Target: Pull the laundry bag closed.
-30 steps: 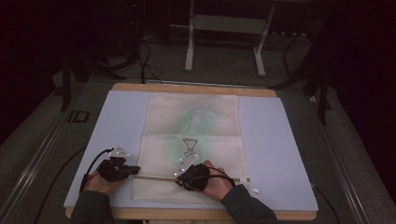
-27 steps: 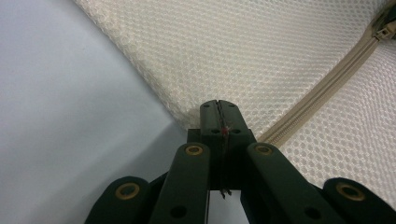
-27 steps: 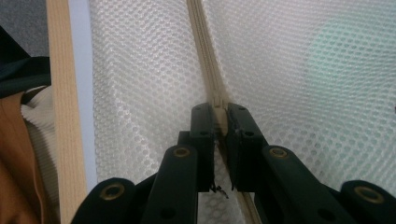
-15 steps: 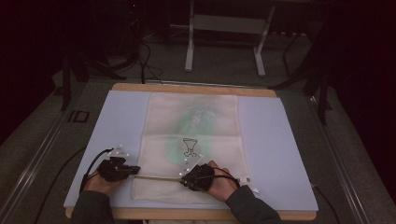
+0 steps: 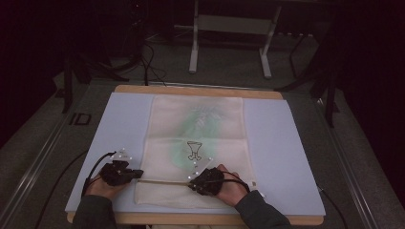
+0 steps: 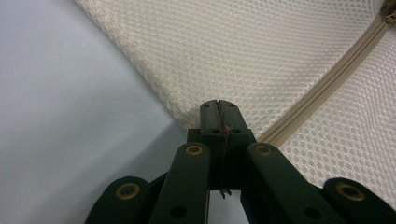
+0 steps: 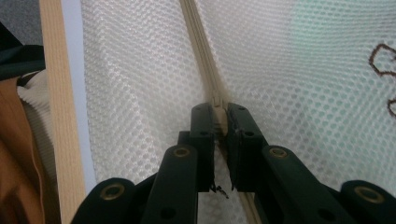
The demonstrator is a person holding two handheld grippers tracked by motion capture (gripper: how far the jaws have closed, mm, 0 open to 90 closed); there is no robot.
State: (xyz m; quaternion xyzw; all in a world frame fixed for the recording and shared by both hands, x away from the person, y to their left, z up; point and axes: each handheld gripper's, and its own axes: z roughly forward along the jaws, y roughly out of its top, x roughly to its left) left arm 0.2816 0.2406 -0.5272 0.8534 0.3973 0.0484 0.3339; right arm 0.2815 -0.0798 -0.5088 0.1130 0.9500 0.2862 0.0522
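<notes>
right gripper view, hand-held gripper [image 7: 219, 122] pinching zipper pull [image 7: 218, 117]

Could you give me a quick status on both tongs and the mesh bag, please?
Left tongs shut on mesh bag edge. Right tongs clamped on zipper. Bag flat on mat. Nothing in the way.

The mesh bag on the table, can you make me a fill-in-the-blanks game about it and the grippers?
1. The mesh bag lies on a light ____ mat.
2. The right hand-held gripper pinches the bag's ____.
3. The left hand-held gripper is shut on the bag's ____ near the zipper's end.
4. Through the mesh shows a ____ garment with a brown drawing.

Missing words: blue; zipper; edge; green
</notes>
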